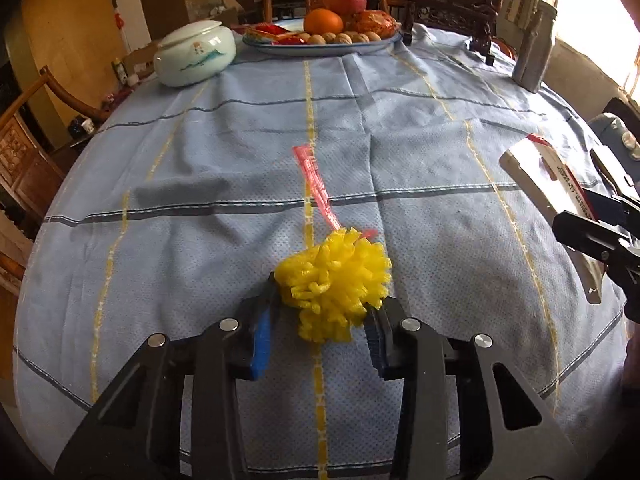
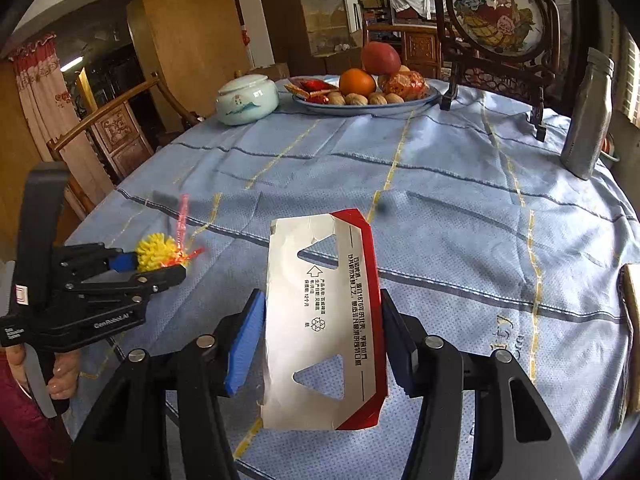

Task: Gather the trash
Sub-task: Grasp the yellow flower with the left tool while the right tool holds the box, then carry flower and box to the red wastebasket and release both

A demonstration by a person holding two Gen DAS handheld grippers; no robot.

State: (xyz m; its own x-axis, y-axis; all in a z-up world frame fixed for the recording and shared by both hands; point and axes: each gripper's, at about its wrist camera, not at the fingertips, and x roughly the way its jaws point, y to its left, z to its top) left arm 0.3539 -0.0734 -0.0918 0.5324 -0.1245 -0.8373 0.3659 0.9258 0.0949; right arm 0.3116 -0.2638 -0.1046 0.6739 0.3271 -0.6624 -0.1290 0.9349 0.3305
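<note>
Pinching a yellow foam net (image 1: 334,282) between its blue pads (image 1: 262,330), the left gripper (image 1: 326,312) has that crumpled, frilly ball clenched at its fingertips, low over the blue checked tablecloth (image 1: 200,184). Just ahead of its tips a thin pink wrapper strip (image 1: 314,182) lies on the cloth, one end touching the yellow ball. Far ahead and to its left stands a white lidded ceramic jar (image 1: 195,53); straight ahead at the far edge is a fruit plate (image 1: 320,46) with an orange, a red fruit and walnuts.

To the right, the right gripper (image 2: 322,332) grasps a flattened white-and-red cardboard carton piece (image 2: 322,320), which stands upright between the fingers and rises beyond the tips. Its right edge lies against the right finger; the left blue pad (image 2: 246,340) sits at its left edge. To this gripper's left is the other tool with its yellow ball, a hand (image 2: 60,376) on its handle. Ahead and to the right, a carved wooden screen (image 2: 494,20) and a grey bottle (image 2: 588,116) stand on the cloth.
</note>
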